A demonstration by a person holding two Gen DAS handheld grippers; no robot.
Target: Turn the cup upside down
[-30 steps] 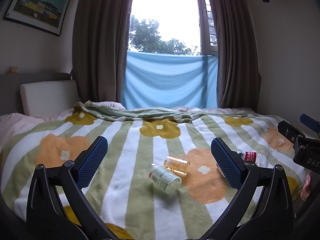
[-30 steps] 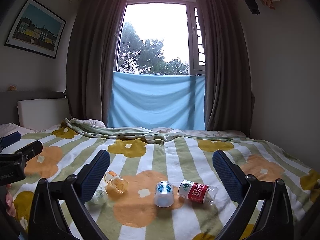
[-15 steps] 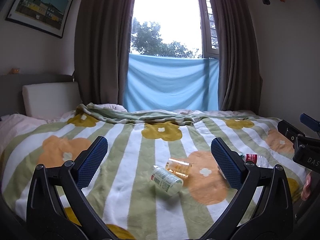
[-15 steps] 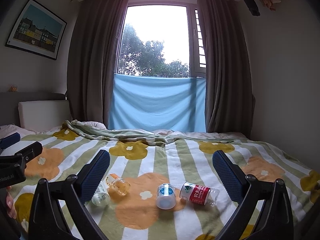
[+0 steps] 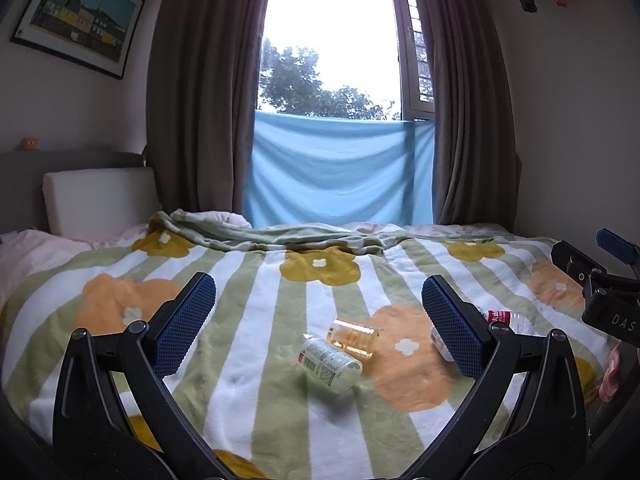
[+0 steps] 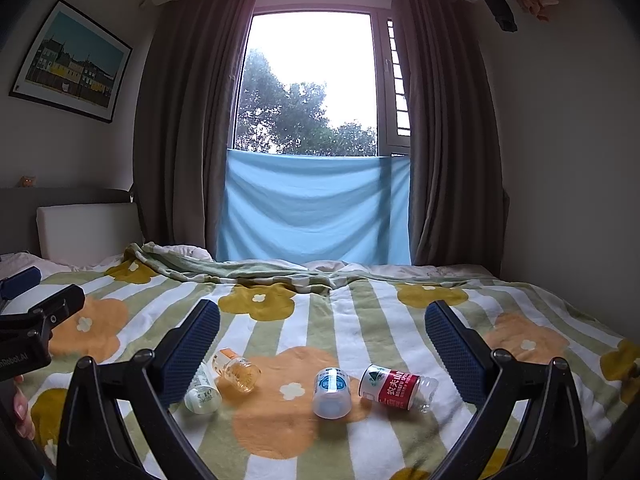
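Observation:
Several cut-off plastic bottle cups lie on their sides on a flowered striped blanket [image 6: 320, 320]. From left to right they are a green-labelled cup [image 6: 202, 390], an amber cup [image 6: 238, 370], a blue-labelled cup [image 6: 332, 392] and a red-labelled cup [image 6: 394, 388]. My right gripper [image 6: 322, 320] hangs open above and short of them, holding nothing. My left gripper [image 5: 318, 296] is open too, with the green-labelled cup [image 5: 330, 364] and amber cup [image 5: 353, 336] between its fingers further out. Its right finger half hides the blue-labelled cup [image 5: 440, 340].
The bed fills the foreground, with a white pillow [image 5: 100, 200] and headboard at the left. A window with brown curtains [image 6: 448, 140] and a blue cloth [image 6: 316, 212] stands behind. A hand [image 6: 22, 412] holds the left gripper at the left edge.
Both views have tilted up a little, so the bed sits slightly lower in frame. The cups have not moved and both grippers stay open.

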